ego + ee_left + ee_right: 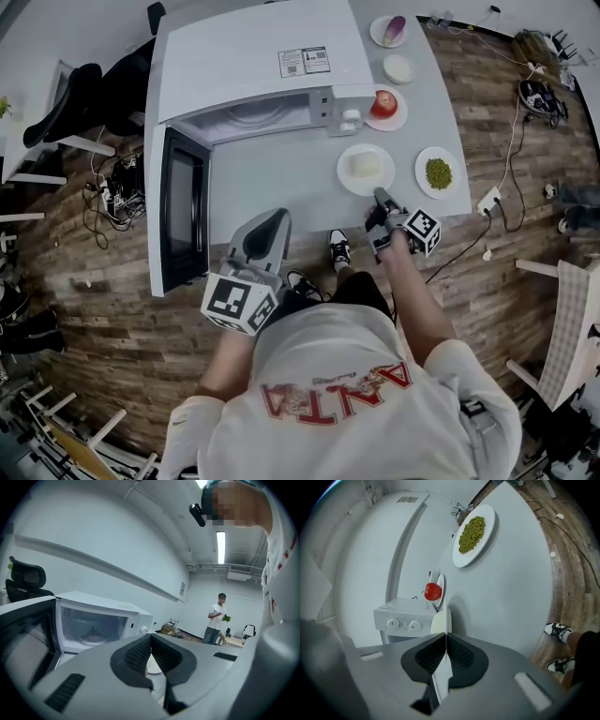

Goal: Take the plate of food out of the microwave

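The plate of food (349, 178), a white plate with a pale lump on it, rests on the white table (272, 178) in front of the microwave's (253, 56) control panel. My right gripper (378, 197) is shut on its near rim; the right gripper view shows that plate (446, 618) edge-on between the closed jaws (446, 637). The microwave door (183, 211) hangs open at the left, and inside only the glass turntable (93, 638) shows. My left gripper (271, 221) hovers by the table's front edge, shut and empty (151, 638).
A plate of green peas (438, 172) lies right of the held plate. Behind it are a red fruit on a plate (384, 103), a small white bowl (398, 67) and a plate with a purple item (389, 30). A person (216, 623) stands far off.
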The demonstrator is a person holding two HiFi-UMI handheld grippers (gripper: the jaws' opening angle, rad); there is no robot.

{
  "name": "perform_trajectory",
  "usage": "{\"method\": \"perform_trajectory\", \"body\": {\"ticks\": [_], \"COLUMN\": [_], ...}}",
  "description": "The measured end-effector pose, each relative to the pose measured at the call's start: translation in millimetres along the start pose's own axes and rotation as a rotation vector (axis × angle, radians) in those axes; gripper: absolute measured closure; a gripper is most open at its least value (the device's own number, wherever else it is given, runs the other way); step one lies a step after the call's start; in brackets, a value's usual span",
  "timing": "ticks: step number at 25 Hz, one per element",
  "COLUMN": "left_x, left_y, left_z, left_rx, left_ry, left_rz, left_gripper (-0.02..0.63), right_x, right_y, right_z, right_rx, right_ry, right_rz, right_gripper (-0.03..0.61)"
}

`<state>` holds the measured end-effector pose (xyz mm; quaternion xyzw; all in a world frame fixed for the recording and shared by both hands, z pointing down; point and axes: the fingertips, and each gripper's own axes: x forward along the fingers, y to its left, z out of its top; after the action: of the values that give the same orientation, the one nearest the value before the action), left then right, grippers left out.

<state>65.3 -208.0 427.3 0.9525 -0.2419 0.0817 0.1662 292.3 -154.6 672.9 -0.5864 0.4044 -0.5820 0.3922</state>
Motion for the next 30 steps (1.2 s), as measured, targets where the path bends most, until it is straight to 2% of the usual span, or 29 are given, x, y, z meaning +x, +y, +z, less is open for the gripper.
{"method": "perform_trajectory", "body": {"ticks": [5,7,13,16,22,24,27,28,30], "left_x": [0.5,0.3,0.3,-1.0,-4.7,-5.0,-4.7,-4.6,-5.2], "left_y": [1.6,0.7,0.3,1.7,0.9,0.4,1.0,1.7,2.9], "left_z": [-1.3,-1.4,-5.7,-5.4,-4.9,-5.5,-4.9,-4.1,-1.2], "left_rx": [-0.010,-0.012,-0.015,-0.018,-0.023,-0.026,-0.026,-0.026,-0.025], "left_ry": [-0.001,0.002,0.006,0.005,0.001,0.002,-0.002,-0.006,-0.017], "left_rz": [0.002,0.001,0.003,0.007,0.012,0.014,0.017,0.019,0.025], "left_gripper": [0.604,0.604,0.604,0.604,0.604,0.604,0.604,0.604,0.604], "right_x": [2.4,2.7,5.9,7.1,5.5,3.3,-0.3,-1.7,-5.0], "right_y": [-3.7,-0.2,3.6,1.5,-9.0,-14.0,-17.1,-16.1,-9.6], "right_z": [-1.3,-2.5,-10.0,-15.2,-27.0,-28.9,-29.2,-29.4,-30.1], "right_rx": [-0.035,-0.077,-0.226,-0.359,-0.773,-0.869,-0.923,-0.929,-0.940], "right_ry": [0.055,0.081,0.172,0.228,0.405,0.447,0.463,0.462,0.451], "right_rz": [-0.075,-0.081,-0.139,-0.194,-0.339,-0.381,-0.413,-0.414,-0.404], "right_gripper": [0.561,0.508,0.427,0.408,0.364,0.364,0.365,0.379,0.474]}}
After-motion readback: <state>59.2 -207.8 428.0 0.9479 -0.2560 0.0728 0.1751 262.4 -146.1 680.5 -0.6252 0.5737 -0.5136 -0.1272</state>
